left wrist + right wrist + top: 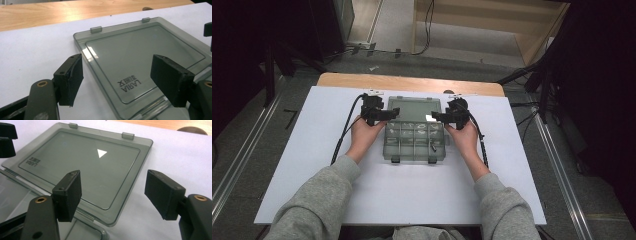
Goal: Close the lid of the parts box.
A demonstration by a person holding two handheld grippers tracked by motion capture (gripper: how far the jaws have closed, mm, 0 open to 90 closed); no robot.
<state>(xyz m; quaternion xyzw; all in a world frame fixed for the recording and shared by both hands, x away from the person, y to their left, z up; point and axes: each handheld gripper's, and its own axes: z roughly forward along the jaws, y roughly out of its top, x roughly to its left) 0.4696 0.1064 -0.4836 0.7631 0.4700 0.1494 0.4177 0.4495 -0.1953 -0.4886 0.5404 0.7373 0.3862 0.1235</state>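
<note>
A smoky clear plastic organiser box (414,145) lies open mid-table, small parts in its compartments. Its lid (412,106) is folded back flat on the white sheet. My left gripper (387,116) hovers at the lid's left edge near the hinge, jaws open. In the left gripper view the gripper (120,80) straddles that edge of the lid (140,50), one pad over the sheet and one over the lid. My right gripper (438,117) is open at the lid's right edge. In its own view the right gripper (113,192) straddles the lid (82,162) the same way, holding nothing.
The white sheet (377,195) covers a wooden table whose bare strip (407,82) shows at the far edge. Two latches (432,160) sit on the box's near side. Cables trail from both grippers. Dark stands and floor rails flank the table.
</note>
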